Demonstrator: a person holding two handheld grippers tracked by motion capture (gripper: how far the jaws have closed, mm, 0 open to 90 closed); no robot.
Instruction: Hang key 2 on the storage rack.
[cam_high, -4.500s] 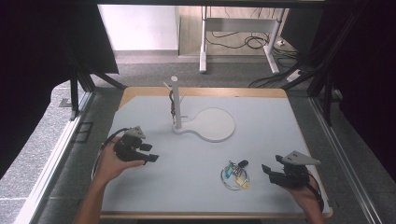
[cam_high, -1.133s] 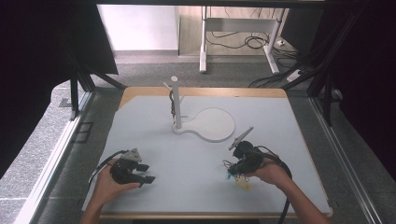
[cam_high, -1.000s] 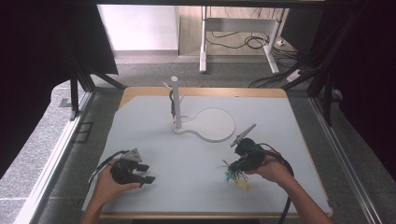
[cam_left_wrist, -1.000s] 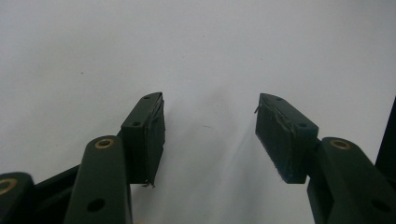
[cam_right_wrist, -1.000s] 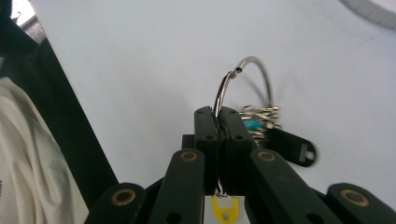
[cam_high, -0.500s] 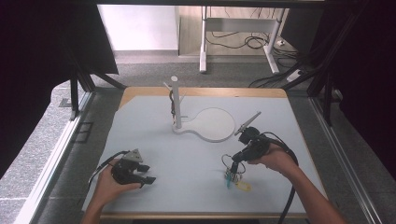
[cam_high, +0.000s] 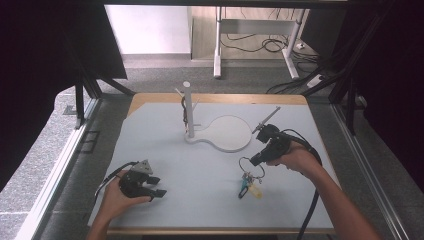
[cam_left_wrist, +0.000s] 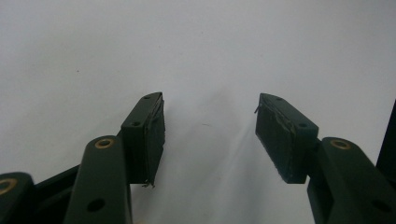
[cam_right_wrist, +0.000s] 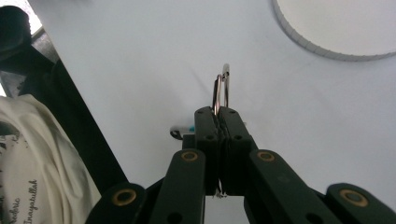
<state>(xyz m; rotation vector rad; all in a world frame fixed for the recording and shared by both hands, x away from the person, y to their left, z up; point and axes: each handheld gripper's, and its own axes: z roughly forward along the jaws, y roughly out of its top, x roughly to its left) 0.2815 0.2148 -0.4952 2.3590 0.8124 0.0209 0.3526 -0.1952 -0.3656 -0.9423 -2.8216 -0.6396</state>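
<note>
A key ring with several keys and coloured tags hangs from my right gripper, low over the table's right middle. In the right gripper view the jaws of that gripper are pressed together on the metal ring, which sticks out beyond the tips. A white peg stand with a round base rises at the table's far centre. My left gripper rests at the near left; in its own view that gripper is open with nothing between the pads.
A pale mat covers the wooden table. Its edges drop to grey floor on the left and right. Desk legs and cables lie beyond the far edge. A person's white shirt appears at the left of the right gripper view.
My right gripper has risen and drifted toward the far right with the key ring, drawing the keys up off the mat. The left gripper has stayed where it was.
</note>
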